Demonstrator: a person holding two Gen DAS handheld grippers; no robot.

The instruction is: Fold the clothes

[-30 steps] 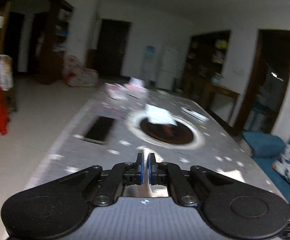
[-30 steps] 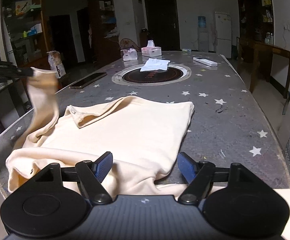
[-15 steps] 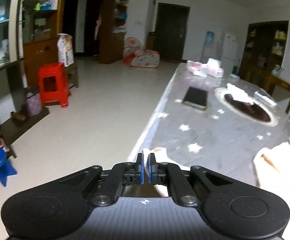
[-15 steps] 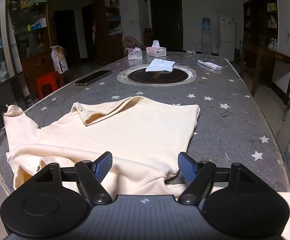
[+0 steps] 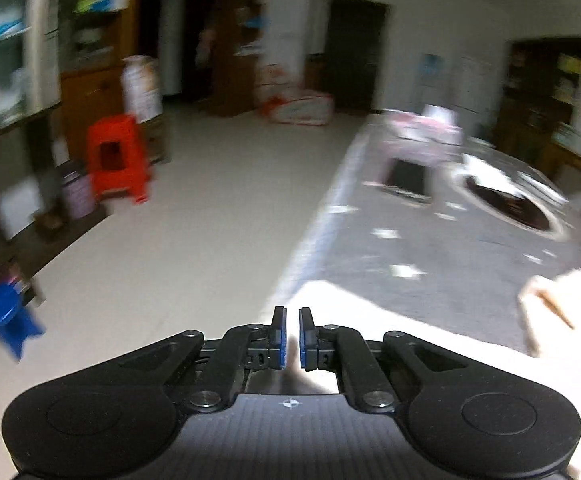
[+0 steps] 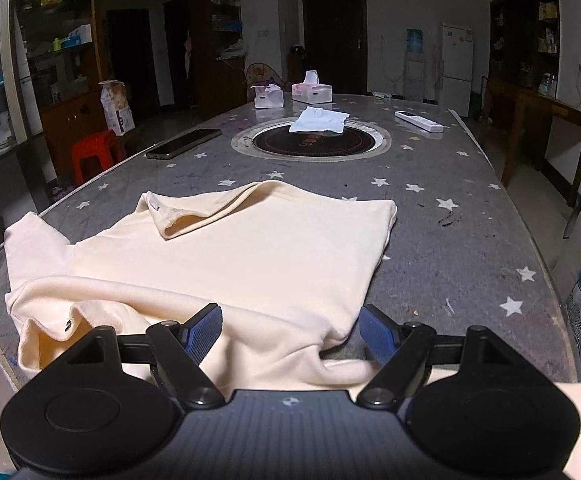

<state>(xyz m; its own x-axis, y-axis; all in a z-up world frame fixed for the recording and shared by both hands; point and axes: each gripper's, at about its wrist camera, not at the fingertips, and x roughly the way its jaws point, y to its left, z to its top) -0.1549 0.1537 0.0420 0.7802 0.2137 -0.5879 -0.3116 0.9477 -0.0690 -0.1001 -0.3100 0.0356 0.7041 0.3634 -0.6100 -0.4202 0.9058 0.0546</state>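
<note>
On the left wrist view the picture is smeared with blur. My left gripper (image 5: pixel 292 338) has its blue pads a narrow slit apart and the jaws are opening; I see nothing pinched between them. Pale cloth of the shirt (image 5: pixel 370 312) lies just ahead of and under the fingers, at the near left edge of the table (image 5: pixel 470 240). Off to the left, on the floor, stands a red stool (image 5: pixel 116 158).

On the right wrist view things are sharp. My right gripper (image 6: pixel 290 334) stands wide, jaws opening, pads pressing on nothing; the shirt's (image 6: pixel 250 256) near hem runs between and under them. The cream shirt lies spread on the near half of the star-patterned table (image 6: pixel 470 216), collar turned toward the far side, one sleeve reaching the left edge. Beyond it a phone (image 6: pixel 184 143) lies near the left edge, a white cloth (image 6: pixel 320 120) sits on the round inset, and a remote (image 6: pixel 418 121) lies to the right.
</note>
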